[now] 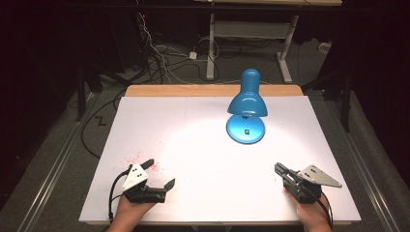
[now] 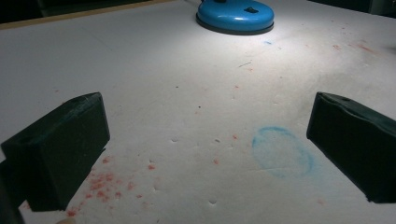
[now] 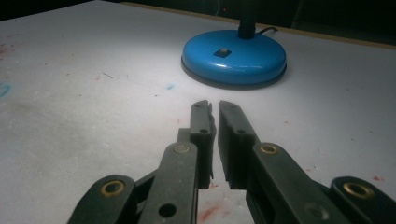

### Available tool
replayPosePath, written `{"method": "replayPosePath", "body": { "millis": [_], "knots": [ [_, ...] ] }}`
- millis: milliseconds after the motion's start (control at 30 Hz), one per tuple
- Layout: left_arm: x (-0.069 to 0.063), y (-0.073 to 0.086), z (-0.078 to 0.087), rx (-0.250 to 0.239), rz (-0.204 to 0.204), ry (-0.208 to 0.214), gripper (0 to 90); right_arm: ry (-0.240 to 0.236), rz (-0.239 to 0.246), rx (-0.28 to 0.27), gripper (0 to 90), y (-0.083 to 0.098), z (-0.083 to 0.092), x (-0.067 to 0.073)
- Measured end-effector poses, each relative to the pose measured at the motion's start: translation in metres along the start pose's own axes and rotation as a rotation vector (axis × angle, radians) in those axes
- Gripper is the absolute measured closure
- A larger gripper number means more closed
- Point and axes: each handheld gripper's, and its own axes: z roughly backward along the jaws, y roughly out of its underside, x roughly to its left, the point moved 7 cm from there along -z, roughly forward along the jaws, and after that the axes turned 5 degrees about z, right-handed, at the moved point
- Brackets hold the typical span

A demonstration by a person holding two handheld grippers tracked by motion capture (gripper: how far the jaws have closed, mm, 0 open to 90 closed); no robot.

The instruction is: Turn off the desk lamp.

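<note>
A blue desk lamp [image 1: 247, 103] stands lit at the back right of the white table [image 1: 193, 145], its round base [image 1: 245, 129] carrying a small switch. The base also appears far ahead in the left gripper view [image 2: 235, 15] and close ahead in the right gripper view [image 3: 233, 58]. My left gripper [image 1: 158, 174] rests at the front left, open wide with nothing between its jaws [image 2: 205, 126]. At the front right my right gripper [image 1: 279, 167] is shut, jaws nearly touching and holding nothing [image 3: 214, 109], pointing toward the lamp base.
Red specks [image 2: 100, 182] and a faint blue ring mark [image 2: 281, 150] stain the table surface near the left gripper. A wooden edge [image 1: 212, 90] runs along the table's back. Cables and a desk frame [image 1: 251, 34] lie on the dark floor beyond.
</note>
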Motion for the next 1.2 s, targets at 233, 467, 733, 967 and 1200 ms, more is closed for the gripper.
{"method": "replayPosePath", "body": {
  "millis": [233,467,733,967,1200],
  "knots": [
    [0.000,0.000,0.000,0.000,-0.002,0.000,0.0,0.002,0.005,0.005,90.0,-0.001,0.000,0.001],
    [0.000,0.000,0.000,0.000,-0.004,0.000,0.0,-0.010,0.019,-0.002,90.0,-0.004,-0.001,0.004],
    [0.000,0.000,-0.001,0.007,-0.002,0.004,0.0,-0.029,0.021,-0.020,90.0,-0.012,-0.007,0.008],
    [0.000,0.000,-0.003,0.026,0.001,0.016,0.0,-0.025,0.008,-0.041,90.0,-0.022,-0.020,0.007],
    [0.000,0.000,-0.002,0.018,0.005,0.019,0.0,-0.013,0.004,-0.029,90.0,-0.033,-0.041,-0.002]
  ]
}}
